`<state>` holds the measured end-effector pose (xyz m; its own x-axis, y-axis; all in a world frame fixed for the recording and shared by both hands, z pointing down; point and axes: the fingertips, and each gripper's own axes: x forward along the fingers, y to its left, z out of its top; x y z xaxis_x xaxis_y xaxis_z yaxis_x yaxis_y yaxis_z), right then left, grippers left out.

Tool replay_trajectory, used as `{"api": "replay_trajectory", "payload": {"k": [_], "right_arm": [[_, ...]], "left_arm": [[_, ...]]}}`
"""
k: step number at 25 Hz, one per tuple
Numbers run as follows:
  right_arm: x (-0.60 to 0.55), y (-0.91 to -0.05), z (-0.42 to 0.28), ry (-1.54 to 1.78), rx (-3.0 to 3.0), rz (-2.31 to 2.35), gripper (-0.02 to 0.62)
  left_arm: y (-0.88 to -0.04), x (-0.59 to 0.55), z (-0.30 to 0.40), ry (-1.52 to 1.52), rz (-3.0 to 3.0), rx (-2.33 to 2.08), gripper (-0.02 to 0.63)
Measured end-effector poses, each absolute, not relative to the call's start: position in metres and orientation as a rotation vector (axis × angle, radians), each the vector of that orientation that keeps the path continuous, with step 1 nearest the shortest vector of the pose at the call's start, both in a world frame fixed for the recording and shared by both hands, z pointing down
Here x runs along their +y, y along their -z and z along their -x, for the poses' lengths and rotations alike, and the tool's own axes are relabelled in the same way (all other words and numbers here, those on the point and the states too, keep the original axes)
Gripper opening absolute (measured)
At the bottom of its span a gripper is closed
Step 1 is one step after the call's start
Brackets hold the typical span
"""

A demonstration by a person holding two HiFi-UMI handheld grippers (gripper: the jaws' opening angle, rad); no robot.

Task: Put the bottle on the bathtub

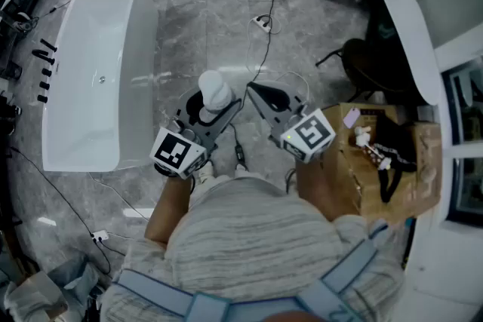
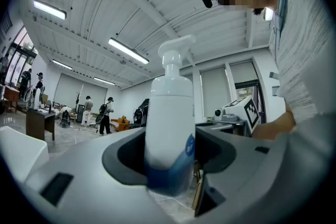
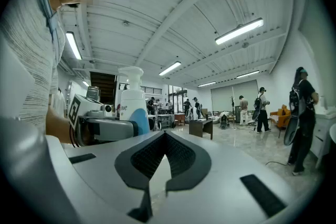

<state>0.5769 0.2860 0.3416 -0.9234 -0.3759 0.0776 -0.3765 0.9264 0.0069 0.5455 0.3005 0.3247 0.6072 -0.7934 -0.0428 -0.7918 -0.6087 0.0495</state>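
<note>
Mostly white bottle [image 2: 169, 113], blue-banded base

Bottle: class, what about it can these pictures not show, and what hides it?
- Label print on the bottle: left gripper view, blurred and turned aside.
- Its lower half: right gripper view, behind the left gripper.
- Its sides: head view, seen from above; cap and fingers cover them.
- How full: opaque wall, every view.
</note>
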Motion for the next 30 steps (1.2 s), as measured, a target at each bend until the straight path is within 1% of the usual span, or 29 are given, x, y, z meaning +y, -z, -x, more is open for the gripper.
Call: {"api": "replay_trajectory", "payload": {"k": [4,14,20,25,30], "right_arm": [[0.281,-0.345,-0.579,0.037,-3.014,-0.590,0.003],[0.278,-0.343,-0.578,0.045,-3.026,-0.563,0.003],[0.277,-0.342,-0.583,0.059,-3.034,-0.553,0.003],[0.280,-0.336,-0.587,-0.020,-3.107,-0.535,0.003],[0.276,-0.336,-0.593,-0.001,-3.108,-0.554,0.003]], "left_arm": [[-0.337,0.298,-0.541,0.010,-2.768,-1.401,0.259],[-0.337,0.297,-0.545,0.017,-2.775,-1.391,0.259],[-0.347,0.296,-0.546,-0.066,-2.752,-1.394,0.259],[-0.330,0.293,-0.554,0.056,-2.788,-1.399,0.259],[-0.336,0.293,-0.555,-0.003,-2.793,-1.401,0.259]]}}
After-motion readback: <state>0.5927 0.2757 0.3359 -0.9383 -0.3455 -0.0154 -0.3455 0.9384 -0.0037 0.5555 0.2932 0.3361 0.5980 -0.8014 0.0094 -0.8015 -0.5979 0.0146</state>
